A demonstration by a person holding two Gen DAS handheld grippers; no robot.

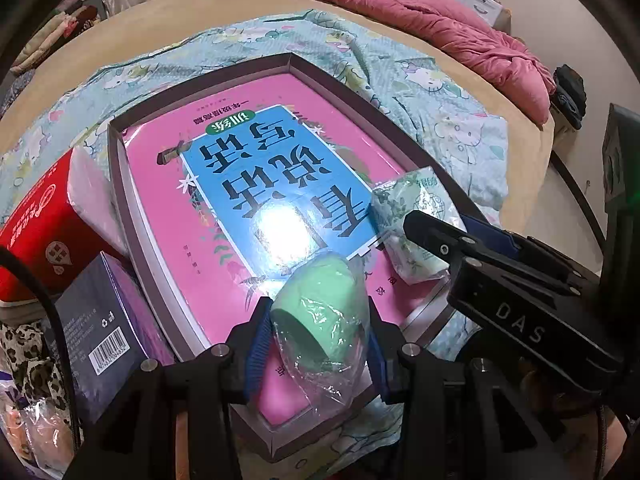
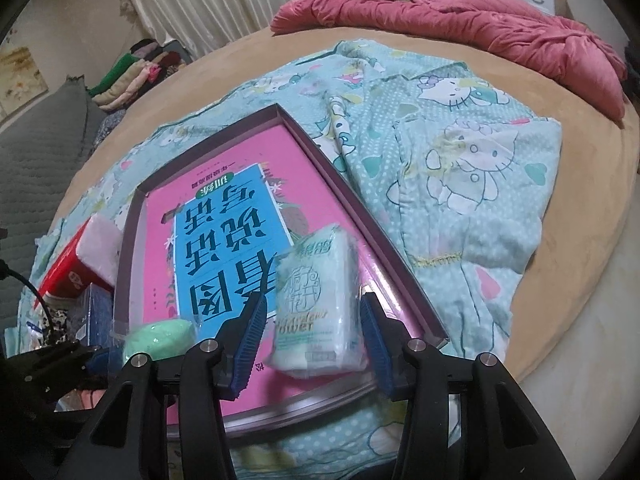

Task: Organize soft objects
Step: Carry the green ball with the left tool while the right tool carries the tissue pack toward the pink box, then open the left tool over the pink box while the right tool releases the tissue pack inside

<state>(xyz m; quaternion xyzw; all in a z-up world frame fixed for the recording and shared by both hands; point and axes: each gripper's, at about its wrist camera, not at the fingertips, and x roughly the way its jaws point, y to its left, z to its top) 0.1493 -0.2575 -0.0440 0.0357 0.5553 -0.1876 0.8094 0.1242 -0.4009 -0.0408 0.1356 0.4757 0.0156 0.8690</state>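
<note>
A shallow purple-brown box (image 1: 116, 184) (image 2: 124, 264) lies on the bed, and a pink and blue book (image 1: 248, 168) (image 2: 224, 240) fills it. My left gripper (image 1: 316, 344) is shut on a green soft roll in clear plastic wrap (image 1: 320, 320), low over the box's near end. In the right wrist view that green roll (image 2: 160, 340) shows at the lower left. My right gripper (image 2: 312, 320) is shut on a pale green tissue pack (image 2: 316, 304) over the box's near right corner. The left wrist view shows the tissue pack (image 1: 416, 216) at the tip of the right gripper (image 1: 460, 240).
A red tissue package (image 1: 40, 232) and a dark purple carton with a barcode (image 1: 100, 320) lean against the box's left side. A teal cartoon-print blanket (image 2: 460, 140) lies under the box. A pink quilt (image 2: 480, 12) is bunched at the far edge. Folded clothes (image 2: 132, 72) are stacked far left.
</note>
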